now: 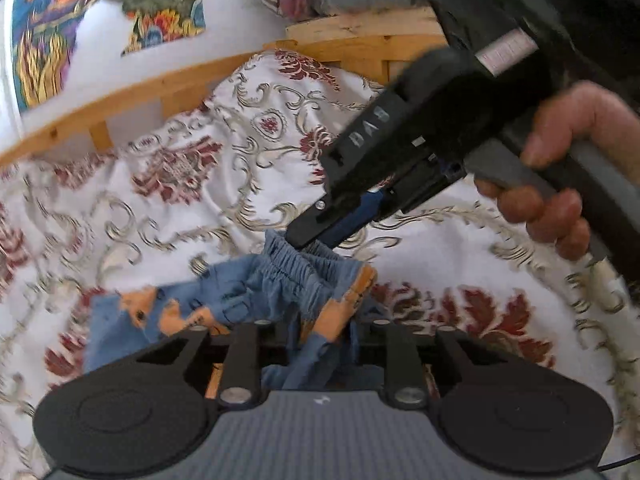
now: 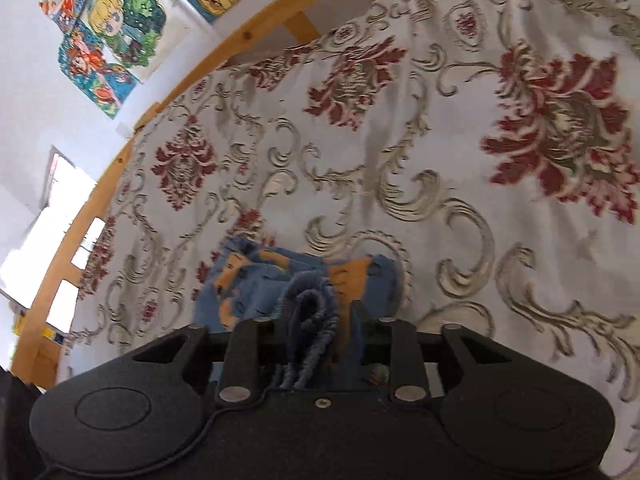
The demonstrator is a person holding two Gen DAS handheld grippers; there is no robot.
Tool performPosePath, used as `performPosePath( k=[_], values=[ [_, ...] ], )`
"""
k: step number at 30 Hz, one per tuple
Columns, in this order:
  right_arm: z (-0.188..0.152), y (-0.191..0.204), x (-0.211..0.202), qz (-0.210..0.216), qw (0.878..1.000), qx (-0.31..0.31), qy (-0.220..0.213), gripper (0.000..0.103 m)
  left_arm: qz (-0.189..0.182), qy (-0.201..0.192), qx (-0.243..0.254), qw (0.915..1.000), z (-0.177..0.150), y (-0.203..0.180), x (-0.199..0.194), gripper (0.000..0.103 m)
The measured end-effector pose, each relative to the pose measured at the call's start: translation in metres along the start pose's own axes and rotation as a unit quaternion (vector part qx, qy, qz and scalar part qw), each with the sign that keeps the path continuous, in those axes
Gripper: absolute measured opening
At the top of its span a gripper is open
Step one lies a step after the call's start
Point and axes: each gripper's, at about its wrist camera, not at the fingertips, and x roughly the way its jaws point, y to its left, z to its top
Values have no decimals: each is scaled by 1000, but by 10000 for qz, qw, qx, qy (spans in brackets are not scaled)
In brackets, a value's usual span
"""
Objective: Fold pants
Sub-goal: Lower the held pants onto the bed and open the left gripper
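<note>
Nearest the left wrist camera, the left gripper [image 1: 320, 344] is closed on a bunched fold of the blue pants [image 1: 256, 296]; cloth fills the gap between its jaws, and the fingertips themselves are hidden behind the fabric. The pants are small, blue with orange patches, and hang crumpled between the two tools just above the bedspread [image 1: 168, 184], with one leg trailing left onto it. Beyond the fold, the gathered elastic waistband [image 1: 296, 260] rises to the right gripper [image 1: 308, 240], whose narrow black jaws pinch the band's upper edge. The person's right hand [image 1: 560, 184] wraps that tool's grey handle. In the right wrist view, the right gripper [image 2: 320, 344] likewise has the waistband [image 2: 308, 312] looped and clamped between its jaws, with the rest of the pants [image 2: 248, 284] bundled just ahead on the bedspread [image 2: 440, 140]. The bedspread is white with red floral and beige scroll motifs, creased in places. Farther back runs a wooden bed frame [image 2: 224, 40], then a white wall carrying colourful cartoon pictures [image 2: 108, 28]. A bright window [image 2: 48, 220] shows at far left.
</note>
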Motion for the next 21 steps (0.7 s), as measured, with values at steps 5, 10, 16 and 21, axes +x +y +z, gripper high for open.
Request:
performPosePath(
  k=[5,10,16,21],
  values=[
    [-19,-1,-19,-251,9993,42,-283,45,-950,-266,-462,9940,-7,19,-24,61],
    [-47,16,-39,-441,9963,-71,-728,45,-767,17,-1138,9905,-2,57,-32,63],
    [-79,57,-32,-818,9914,-567,-850,45,49,449,-1372,9895,24,116,-17,67],
    [-84,66,-15,-1138,9888,-361,-890,45,-205,679,-1111,9913,49,137,18,66]
  ],
)
